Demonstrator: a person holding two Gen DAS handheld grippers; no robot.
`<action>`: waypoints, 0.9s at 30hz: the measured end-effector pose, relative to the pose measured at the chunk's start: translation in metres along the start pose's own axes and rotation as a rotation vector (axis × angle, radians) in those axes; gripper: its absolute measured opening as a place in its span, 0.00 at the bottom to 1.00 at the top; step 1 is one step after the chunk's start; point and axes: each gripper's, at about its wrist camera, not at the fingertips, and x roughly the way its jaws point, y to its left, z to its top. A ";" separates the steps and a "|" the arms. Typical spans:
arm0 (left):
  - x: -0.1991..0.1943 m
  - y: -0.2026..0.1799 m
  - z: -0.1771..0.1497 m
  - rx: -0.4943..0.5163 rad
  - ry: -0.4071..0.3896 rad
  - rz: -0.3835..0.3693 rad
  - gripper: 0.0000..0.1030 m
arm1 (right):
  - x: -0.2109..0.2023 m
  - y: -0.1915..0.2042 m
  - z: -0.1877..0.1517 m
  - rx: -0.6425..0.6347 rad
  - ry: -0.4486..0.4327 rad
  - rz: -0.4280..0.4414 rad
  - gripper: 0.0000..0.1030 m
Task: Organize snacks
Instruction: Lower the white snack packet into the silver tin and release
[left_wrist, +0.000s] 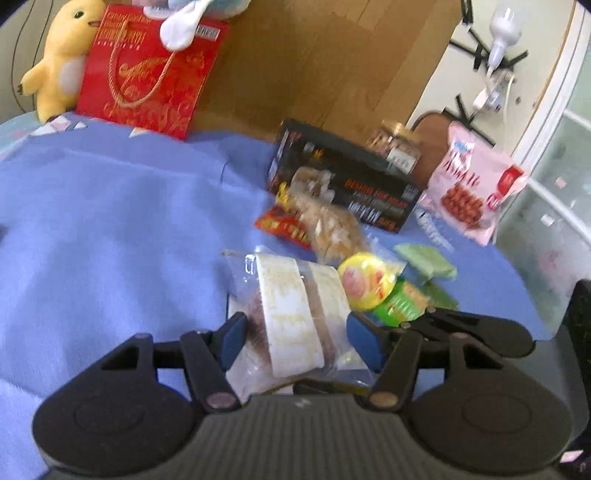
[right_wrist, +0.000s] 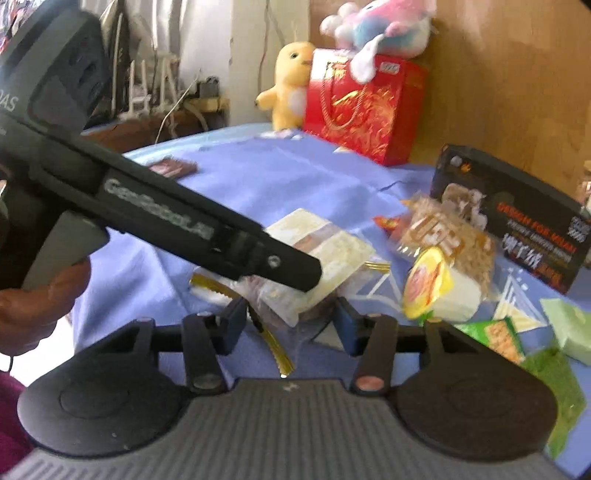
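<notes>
A blue cloth (left_wrist: 110, 229) covers my table, with a brown wooden panel (left_wrist: 314, 55) standing behind it. At the back of the cloth sits a red gift bag (left_wrist: 147, 74), a yellow plush chick (left_wrist: 59, 59) just beside it. The snacks lie in a loose heap in front of a black box (left_wrist: 351, 184): a bag of brown crackers (left_wrist: 325, 221) against the box, a yellow-lidded cup (left_wrist: 364, 282) nearer me, a pink snack bag (left_wrist: 469, 184) propped beside the box. Nearest of all lies a clear-wrapped cake (left_wrist: 295, 314). My left claw (left_wrist: 297, 341) stands about half open with the cake between its blue pads; whether they press on it I cannot tell. My right claw (right_wrist: 290, 325) is also half open, straddling the wrapper's near end, its pads apart from the cake itself.
</notes>
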 end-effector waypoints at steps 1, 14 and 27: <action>-0.004 -0.001 0.005 0.000 -0.020 -0.014 0.58 | -0.004 -0.002 0.004 0.005 -0.025 -0.003 0.52; 0.013 -0.048 0.088 0.169 -0.173 -0.068 0.59 | -0.019 -0.055 0.054 -0.018 -0.197 -0.150 0.51; 0.144 -0.050 0.169 0.174 -0.080 -0.063 0.59 | 0.038 -0.178 0.089 0.260 -0.113 -0.191 0.53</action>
